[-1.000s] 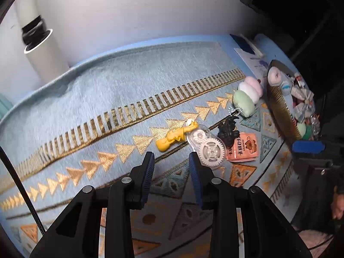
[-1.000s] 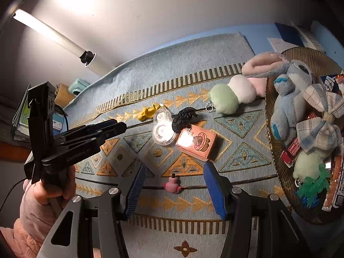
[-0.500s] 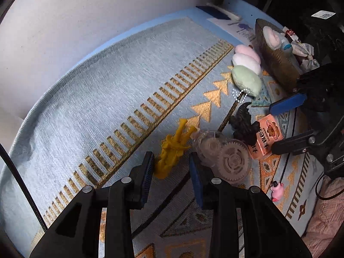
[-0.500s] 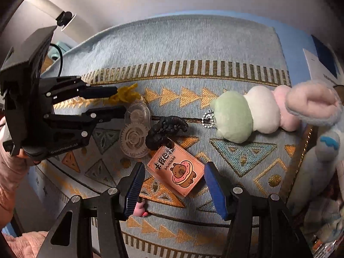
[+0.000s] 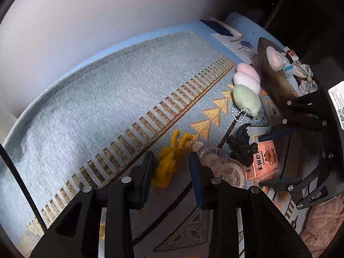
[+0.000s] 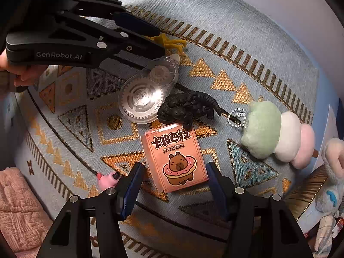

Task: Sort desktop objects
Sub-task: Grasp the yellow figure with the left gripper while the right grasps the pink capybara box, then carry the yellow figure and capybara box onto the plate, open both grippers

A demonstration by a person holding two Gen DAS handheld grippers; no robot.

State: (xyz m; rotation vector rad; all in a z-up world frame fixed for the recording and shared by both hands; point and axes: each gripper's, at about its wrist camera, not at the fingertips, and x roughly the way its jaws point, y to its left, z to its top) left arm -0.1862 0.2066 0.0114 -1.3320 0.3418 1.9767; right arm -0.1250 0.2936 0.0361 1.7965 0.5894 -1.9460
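A yellow toy figure [image 5: 169,161] lies on the patterned mat between the open fingers of my left gripper [image 5: 172,172], which straddles its near end. A pink card box with a capybara picture [image 6: 174,161] lies flat between the open fingers of my right gripper [image 6: 174,182]. A clear correction-tape dispenser [image 6: 146,92], a black dinosaur figure [image 6: 189,107] and a green, white and pink plush keychain [image 6: 277,133] lie just beyond. The left gripper [image 6: 158,39] also shows in the right wrist view over the yellow toy figure [image 6: 172,42].
A woven basket [image 5: 275,75] with plush toys and a checked bow stands at the mat's right edge. A small pink toy [image 6: 107,179] lies left of my right gripper. Papers [image 5: 236,43] lie at the far right by the white wall.
Both grippers have moved forward and down. The left one now straddles the yellow figure. The right one now straddles the pink card box.
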